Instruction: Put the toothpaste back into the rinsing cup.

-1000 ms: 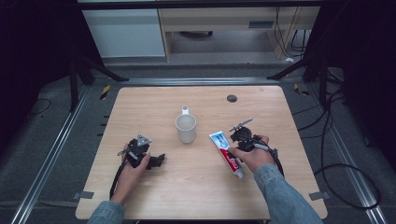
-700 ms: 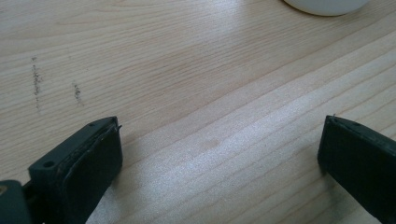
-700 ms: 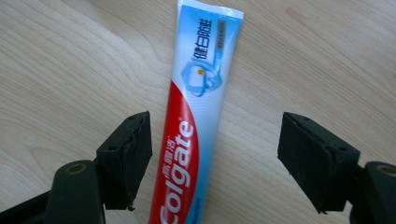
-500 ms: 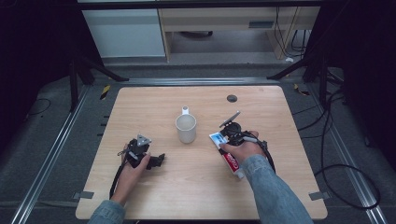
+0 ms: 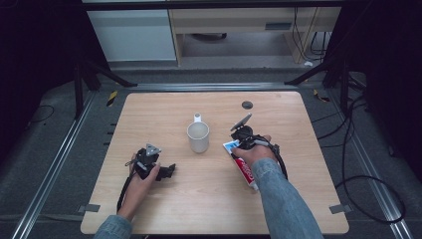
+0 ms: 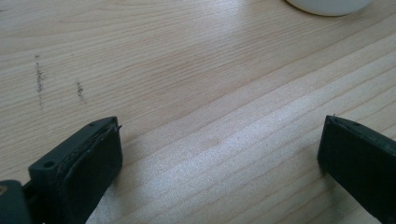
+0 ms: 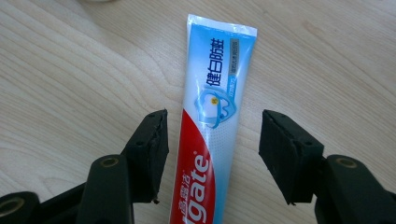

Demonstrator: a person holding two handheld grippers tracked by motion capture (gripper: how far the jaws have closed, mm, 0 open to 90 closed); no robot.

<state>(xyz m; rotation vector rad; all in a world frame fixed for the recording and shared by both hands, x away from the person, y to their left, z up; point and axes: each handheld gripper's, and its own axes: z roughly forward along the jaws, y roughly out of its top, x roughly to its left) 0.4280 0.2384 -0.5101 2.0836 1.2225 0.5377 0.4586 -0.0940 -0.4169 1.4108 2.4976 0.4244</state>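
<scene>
Risk I see: right gripper [image 7: 212, 156], jaws closing but not yet touching the toothpaste tube [image 7: 212, 135], may squash or skid it; left gripper [image 6: 219, 158] spread, empty.

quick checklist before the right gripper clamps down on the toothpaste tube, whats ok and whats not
1. Toothpaste tube sits between the right gripper jaws: ok.
2. Pads pressing on the tube: not ok. The jaws have just been closing, but a gap shows on each side.
3. Tube lies flat on the table: ok.
4. Tube centred: not ok, it sits nearer the left-hand pad in the right gripper view.
5. Mug apart from the tube: ok, it stands upright with bare wood between them.
6. Left gripper out of the way: ok, open over bare wood.
7. Cap end of the tube: cannot tell, the hand covers it.
</scene>
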